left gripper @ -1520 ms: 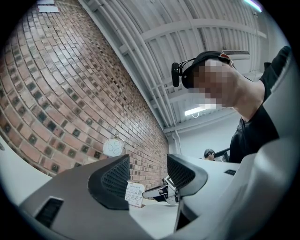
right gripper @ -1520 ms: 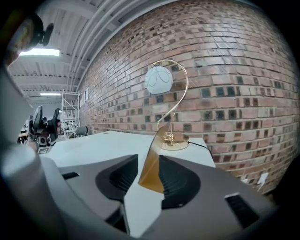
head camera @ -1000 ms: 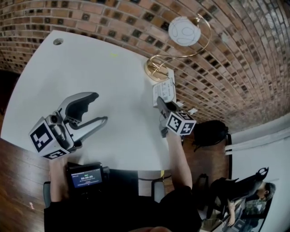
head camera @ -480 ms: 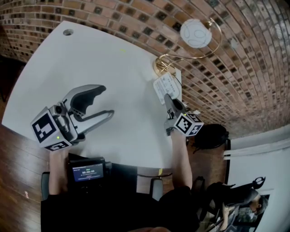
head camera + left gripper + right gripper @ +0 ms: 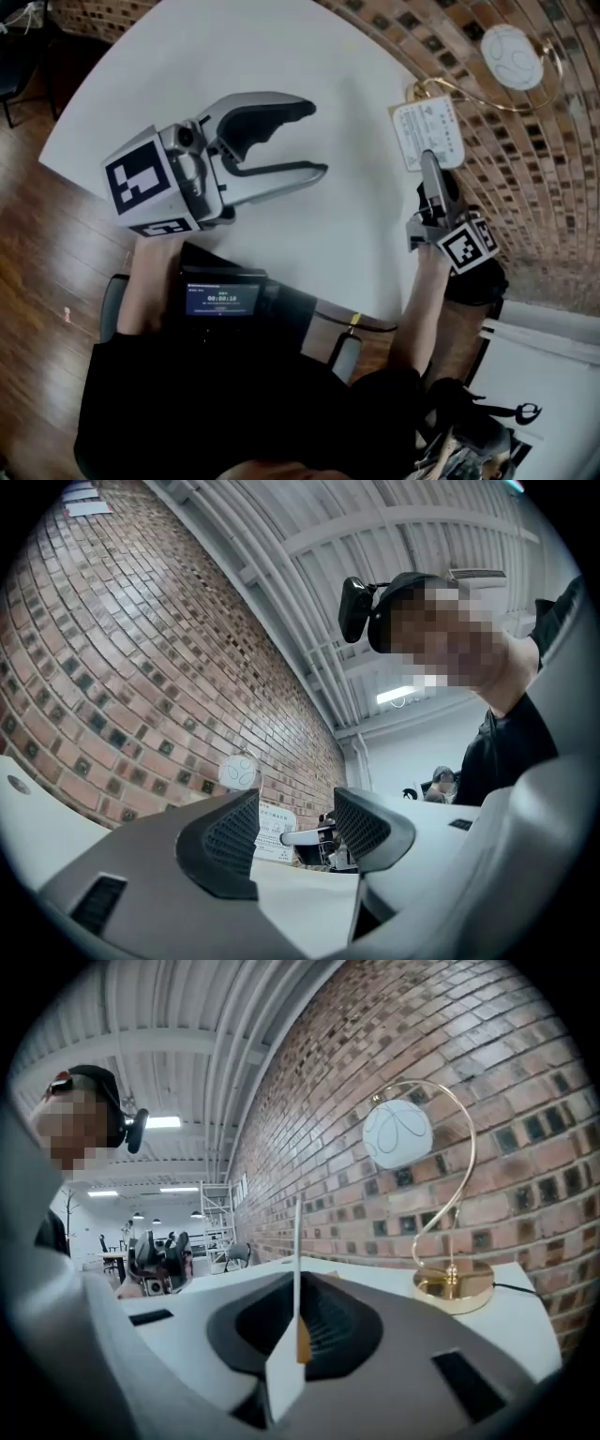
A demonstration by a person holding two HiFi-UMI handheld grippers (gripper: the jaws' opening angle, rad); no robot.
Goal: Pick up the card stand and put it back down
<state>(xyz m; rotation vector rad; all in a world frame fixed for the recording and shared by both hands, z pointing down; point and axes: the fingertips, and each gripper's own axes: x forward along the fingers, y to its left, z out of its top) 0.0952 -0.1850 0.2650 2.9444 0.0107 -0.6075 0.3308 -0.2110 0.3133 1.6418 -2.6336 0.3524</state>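
Note:
The card stand (image 5: pixel 427 134), a white printed card in a small holder, is at the right of the head view, off the white table (image 5: pixel 234 56). My right gripper (image 5: pixel 431 167) is shut on its lower part; its jaws have just been closing with the stand between them. In the right gripper view the card stand (image 5: pixel 296 1279) shows edge-on, upright between the dark pads. My left gripper (image 5: pixel 314 141) hovers over the table's near left, open and empty. Through its jaws the left gripper view shows the card stand (image 5: pixel 274 829) far off.
A gold arc lamp with a white globe (image 5: pixel 511 56) stands against the brick wall just beyond the card stand; its base (image 5: pixel 454 1288) is close on the right. A small screen device (image 5: pixel 223 298) sits at the person's chest. The table's near edge runs under both hands.
The right gripper has closed on the card stand and raised it off the table, away from the lamp base. The head camera has swung down. The left gripper stays open in place.

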